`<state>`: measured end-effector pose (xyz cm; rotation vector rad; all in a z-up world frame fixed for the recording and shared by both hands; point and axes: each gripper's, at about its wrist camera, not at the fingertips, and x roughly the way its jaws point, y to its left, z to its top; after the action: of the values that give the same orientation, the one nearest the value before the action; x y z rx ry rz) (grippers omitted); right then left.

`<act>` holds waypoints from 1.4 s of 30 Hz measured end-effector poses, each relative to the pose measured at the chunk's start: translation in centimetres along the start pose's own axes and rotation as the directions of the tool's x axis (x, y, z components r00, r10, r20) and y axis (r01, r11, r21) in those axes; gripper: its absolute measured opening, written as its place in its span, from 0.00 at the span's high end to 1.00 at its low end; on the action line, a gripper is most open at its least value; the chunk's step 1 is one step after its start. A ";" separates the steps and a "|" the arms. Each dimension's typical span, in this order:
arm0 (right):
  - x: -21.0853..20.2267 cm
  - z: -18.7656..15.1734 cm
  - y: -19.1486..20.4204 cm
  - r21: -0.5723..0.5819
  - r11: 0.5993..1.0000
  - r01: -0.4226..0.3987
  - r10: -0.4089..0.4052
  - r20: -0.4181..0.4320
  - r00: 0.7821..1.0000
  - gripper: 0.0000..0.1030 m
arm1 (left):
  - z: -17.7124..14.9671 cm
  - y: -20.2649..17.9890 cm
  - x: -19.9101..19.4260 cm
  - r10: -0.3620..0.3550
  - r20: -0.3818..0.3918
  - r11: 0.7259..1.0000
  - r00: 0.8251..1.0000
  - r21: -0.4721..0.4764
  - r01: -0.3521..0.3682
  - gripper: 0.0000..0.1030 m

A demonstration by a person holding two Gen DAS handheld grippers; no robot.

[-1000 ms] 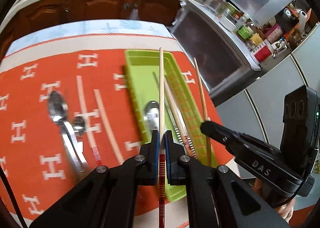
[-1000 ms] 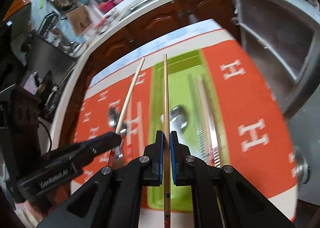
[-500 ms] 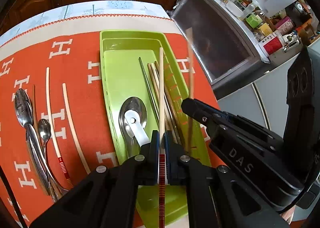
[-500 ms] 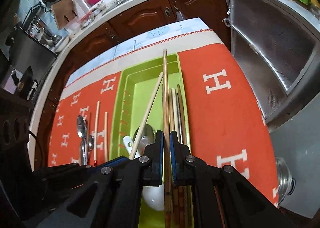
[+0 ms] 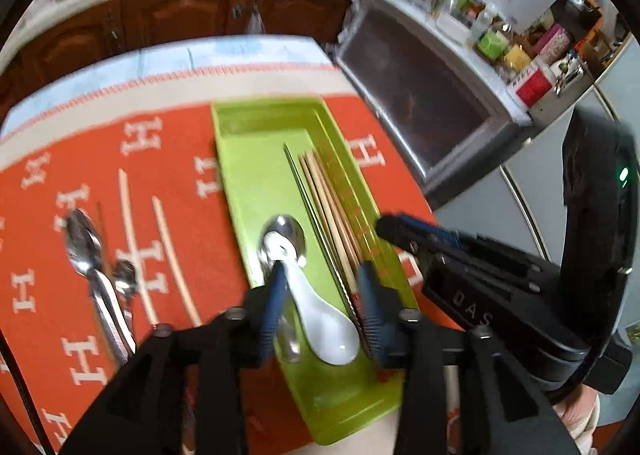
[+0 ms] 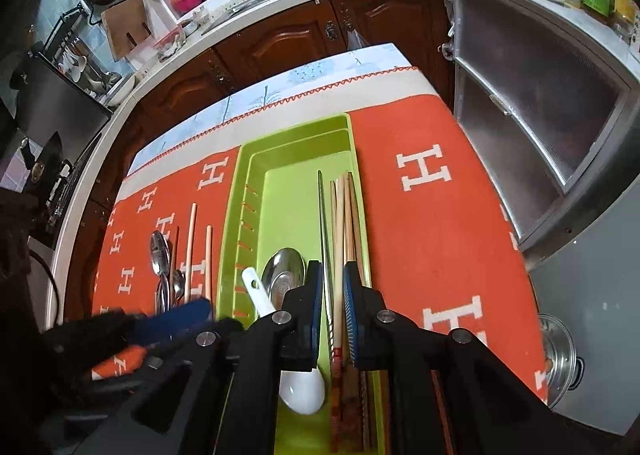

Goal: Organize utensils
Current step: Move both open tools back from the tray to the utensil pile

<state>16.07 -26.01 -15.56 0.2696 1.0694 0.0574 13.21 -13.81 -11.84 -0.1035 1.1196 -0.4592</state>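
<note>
A green tray (image 5: 256, 175) (image 6: 292, 195) lies on the orange cloth. It holds a white ceramic spoon (image 5: 324, 327) (image 6: 302, 391), a metal spoon (image 5: 284, 233) (image 6: 284, 271) and several chopsticks (image 5: 332, 207) (image 6: 344, 215) along its right side. My left gripper (image 5: 321, 281) hovers over the white spoon, its jaws opening wide and gripping nothing. My right gripper (image 6: 333, 287) hangs over the chopstick bundle, its jaws opening a little; the chopsticks lie beneath the gap and the pads are off them. Two pale chopsticks (image 5: 128, 223) (image 6: 191, 239) and metal spoons (image 5: 84, 247) (image 6: 160, 251) lie left of the tray.
The orange cloth (image 6: 420, 215) with white H marks covers the table. A metal cabinet (image 6: 540, 127) stands close on the right, dark wooden cupboards (image 6: 280, 39) beyond the far edge. A steel pot lid (image 6: 560, 359) sits low at the right.
Both chopsticks have left the jaws and now lie in the tray. The left jaws sprang wide apart; the right ones parted slightly. Both grippers came in over the tray.
</note>
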 end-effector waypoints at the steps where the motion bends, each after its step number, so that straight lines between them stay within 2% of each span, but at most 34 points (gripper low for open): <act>1: -0.4 -0.3 0.1 0.001 1.000 0.002 -0.002 0.005 1.000 0.89 | -0.1 0.1 -1.0 0.014 0.036 1.000 0.999 0.004 -0.014 0.46; 5: -2.1 -1.4 0.8 -0.011 1.000 -0.006 0.006 0.023 1.000 0.89 | -0.2 0.7 -3.9 0.031 0.122 0.999 0.992 0.017 -0.034 0.23; 9: -3.6 -2.6 1.8 -0.019 1.000 -0.020 0.021 0.036 0.999 0.89 | -0.6 1.5 -6.6 0.069 0.162 0.997 0.984 0.028 -0.075 0.18; 11: -4.4 -3.1 2.5 -0.025 0.999 -0.031 0.032 0.042 0.999 0.89 | -0.9 2.0 -7.7 0.091 0.168 0.995 0.982 0.025 -0.096 0.10; 12: -4.8 -3.4 2.8 -0.030 0.999 -0.038 0.039 0.046 0.998 0.89 | -1.1 2.3 -8.1 0.098 0.172 0.994 0.980 0.020 -0.103 0.09; 17: -6.2 -4.6 4.9 -0.066 0.996 -0.066 0.069 0.049 0.996 0.89 | -2.2 4.2 -10.9 0.102 0.227 0.995 0.969 -0.024 -0.099 0.09; 21: -6.8 -5.5 7.0 -0.093 0.991 -0.092 0.096 0.037 0.995 0.89 | -2.8 5.9 -12.5 0.119 0.238 0.992 0.964 -0.070 -0.105 0.09; 27: -6.3 -6.0 10.0 -0.133 0.982 -0.132 0.134 0.000 0.991 0.89 | -3.4 8.2 -14.1 0.194 0.245 0.979 0.950 -0.102 -0.174 0.06; 29: -6.1 -6.1 10.9 -0.147 0.979 -0.140 0.140 -0.009 0.990 0.89 | -3.7 9.1 -14.4 0.208 0.237 0.975 0.949 -0.126 -0.183 0.01; 35: -4.6 -6.5 13.0 -0.182 0.973 -0.141 0.135 -0.044 0.990 0.89 | -4.5 11.9 -14.1 0.214 0.166 0.963 0.963 -0.203 -0.179 0.01; 39: -3.1 -6.7 13.8 -0.191 0.972 -0.137 0.126 -0.070 0.990 0.89 | -5.0 13.2 -13.1 0.230 0.128 0.959 0.965 -0.197 -0.202 0.01; 42: -1.7 -6.9 14.3 -0.191 0.973 -0.129 0.113 -0.089 0.990 0.89 | -5.4 13.9 -12.3 0.264 0.113 0.951 0.958 -0.196 -0.239 0.01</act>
<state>10.46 -11.19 -13.74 0.1548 1.1149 0.2838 8.28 4.53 -8.15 -0.1465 1.0199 -0.1192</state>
